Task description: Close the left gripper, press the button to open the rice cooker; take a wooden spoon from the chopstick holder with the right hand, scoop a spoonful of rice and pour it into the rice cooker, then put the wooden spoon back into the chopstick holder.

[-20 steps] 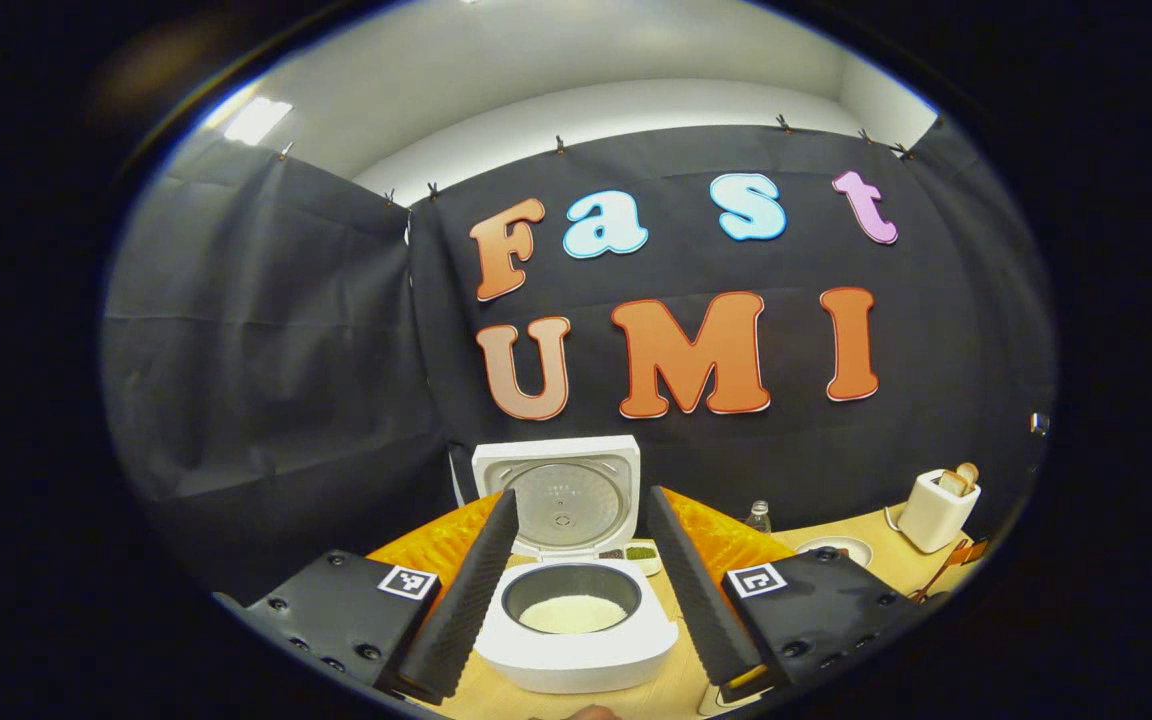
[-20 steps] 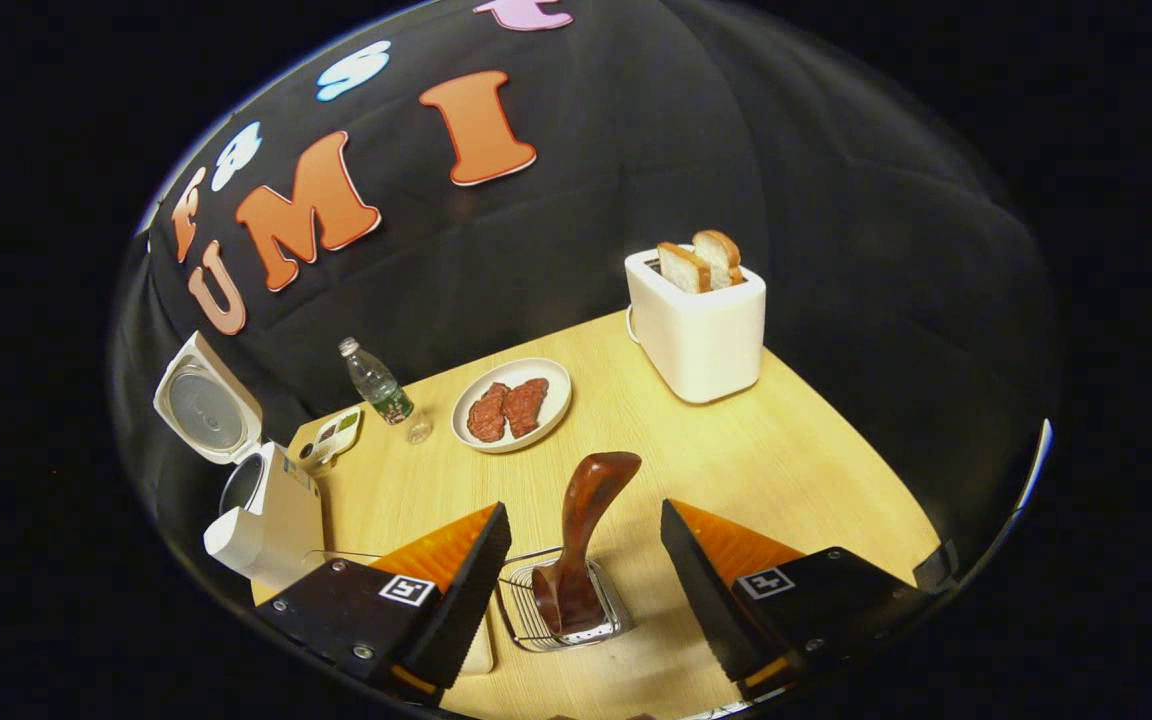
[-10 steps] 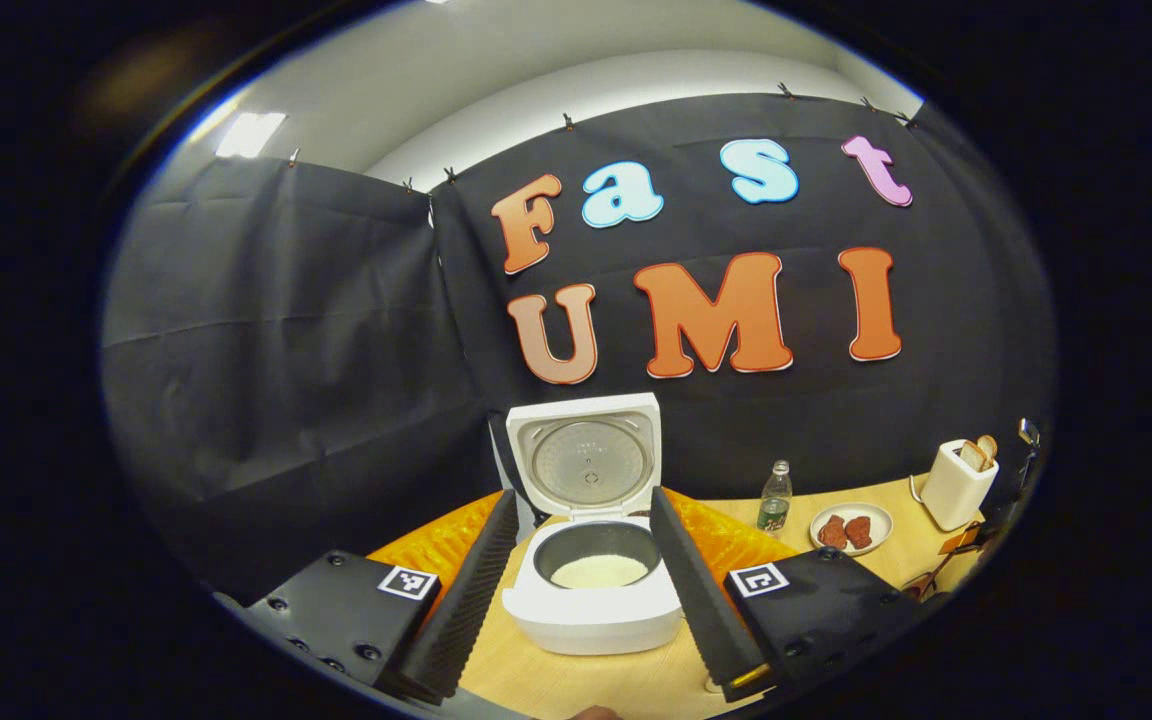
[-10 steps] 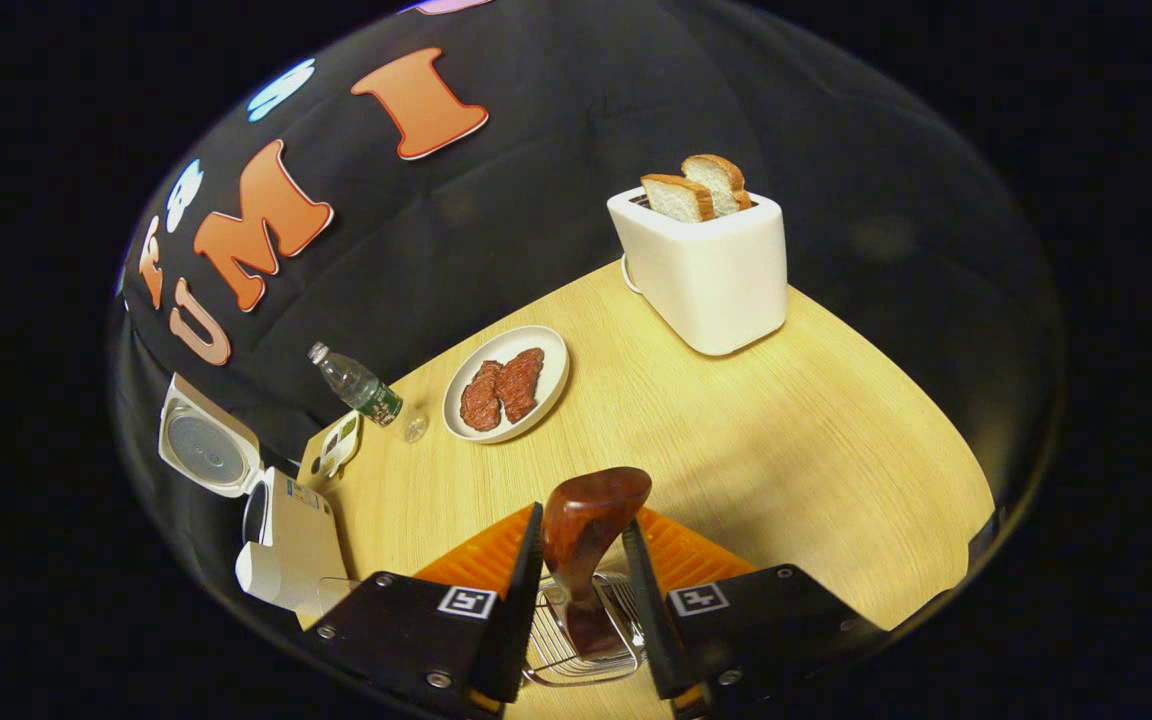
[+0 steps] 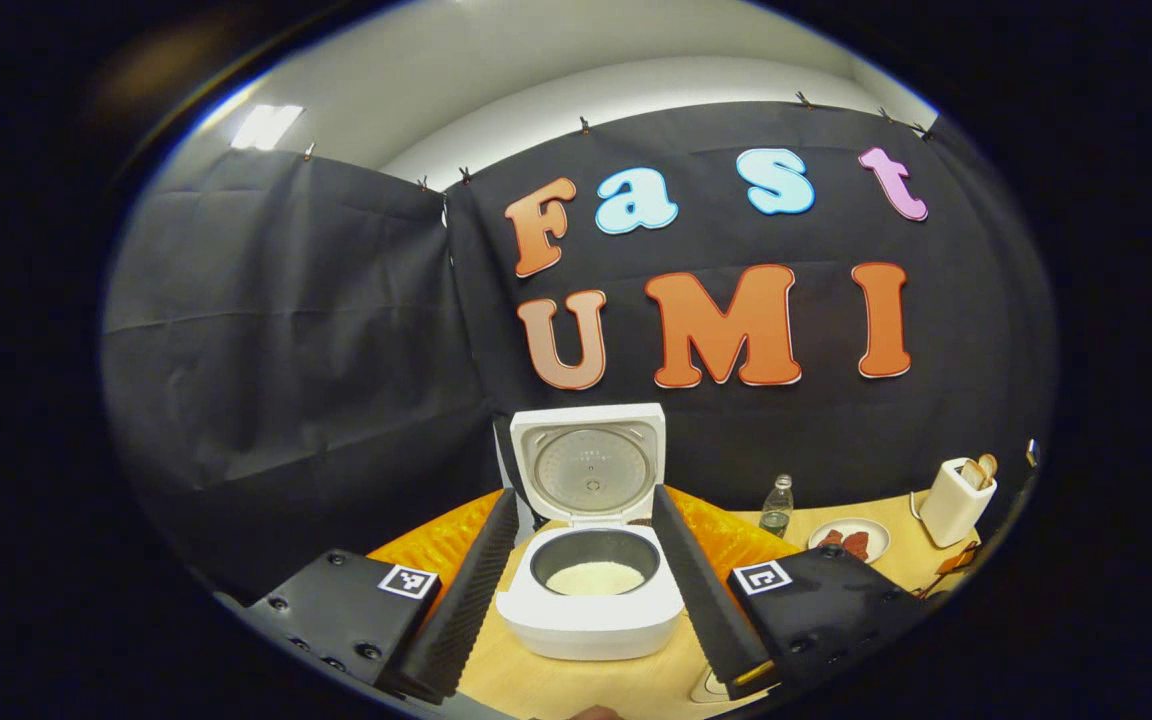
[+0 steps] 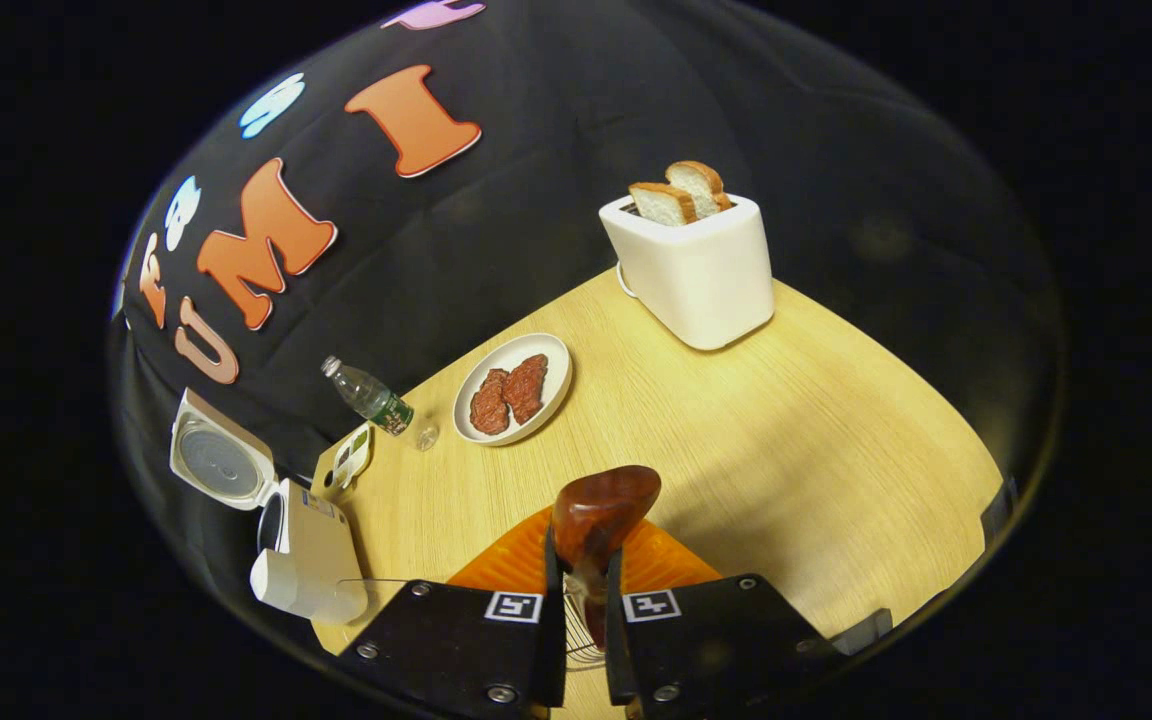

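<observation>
Wooden table [image 6: 786, 420] bears rice cooker [image 6: 301, 560], plate [image 6: 556, 385], toaster [image 6: 691, 270].

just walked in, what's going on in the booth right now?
The rice cooker already stands open, lid up, with rice in its pot. The left hand-held gripper hangs open in front of it, holding nothing. The right hand-held gripper is shut on the wooden spoon, which stands in the wire chopstick holder. Scooping has not begun.

My left gripper [image 5: 586, 590] hangs with fingers spread before the open rice cooker [image 5: 591, 600], rice [image 5: 594, 578] inside.
</observation>
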The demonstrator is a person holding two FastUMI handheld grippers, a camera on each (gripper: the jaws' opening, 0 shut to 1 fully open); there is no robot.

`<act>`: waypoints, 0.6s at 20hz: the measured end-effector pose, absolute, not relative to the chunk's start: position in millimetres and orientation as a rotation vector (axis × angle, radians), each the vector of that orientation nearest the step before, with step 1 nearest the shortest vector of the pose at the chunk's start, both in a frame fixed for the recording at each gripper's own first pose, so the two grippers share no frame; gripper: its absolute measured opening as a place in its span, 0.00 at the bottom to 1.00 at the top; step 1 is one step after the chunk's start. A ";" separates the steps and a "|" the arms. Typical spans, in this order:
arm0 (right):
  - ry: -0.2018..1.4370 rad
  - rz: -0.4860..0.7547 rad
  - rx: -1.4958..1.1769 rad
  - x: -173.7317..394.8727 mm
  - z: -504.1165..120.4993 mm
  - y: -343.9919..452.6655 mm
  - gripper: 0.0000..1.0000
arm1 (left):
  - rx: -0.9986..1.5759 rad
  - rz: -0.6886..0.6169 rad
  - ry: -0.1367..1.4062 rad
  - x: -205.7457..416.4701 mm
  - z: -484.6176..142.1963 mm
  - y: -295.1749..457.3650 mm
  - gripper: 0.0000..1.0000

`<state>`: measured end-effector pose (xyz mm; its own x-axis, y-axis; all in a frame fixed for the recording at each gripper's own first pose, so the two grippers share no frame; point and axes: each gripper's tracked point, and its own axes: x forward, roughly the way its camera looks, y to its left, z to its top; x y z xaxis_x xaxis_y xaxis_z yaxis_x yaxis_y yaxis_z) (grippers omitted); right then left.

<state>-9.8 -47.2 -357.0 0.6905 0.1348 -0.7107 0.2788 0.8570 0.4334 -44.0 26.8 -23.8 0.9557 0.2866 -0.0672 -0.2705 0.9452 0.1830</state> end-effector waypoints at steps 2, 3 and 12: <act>0.738 -0.097 0.522 -9.7 -330.8 -48.4 0.15 | 0.149 0.280 0.047 -38.2 -25.8 41.1 0.92; 0.699 -0.109 0.518 -8.4 -314.8 -49.1 0.15 | 0.142 0.288 0.049 -36.2 -31.9 51.4 0.92; 0.493 0.035 0.543 -19.8 -211.6 49.8 0.14 | 0.136 0.161 0.076 -11.2 -60.4 78.1 0.92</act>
